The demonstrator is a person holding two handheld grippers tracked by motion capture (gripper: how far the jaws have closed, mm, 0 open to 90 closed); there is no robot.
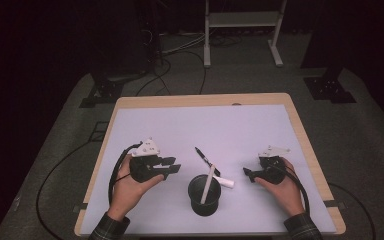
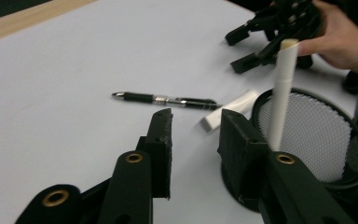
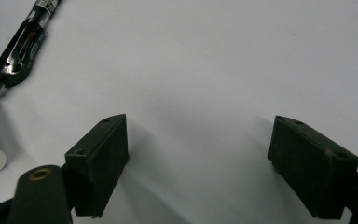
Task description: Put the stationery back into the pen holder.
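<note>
A black mesh cup stands near the front middle of the white mat, with a white marker leaning upright inside it. Just behind the cup lie a black pen and a short white piece. My left gripper hovers left of the cup; in the left gripper view its jaws stand a little apart with nothing between them, pointing at the pen and the white piece beside the cup. My right gripper rests right of the cup, and its jaws stand wide open over bare mat.
The white mat covers a wooden table with a bare wooden rim. Cables trail from both grippers over the table's front corners. Beyond the table are a dark floor, cables and a white metal frame.
</note>
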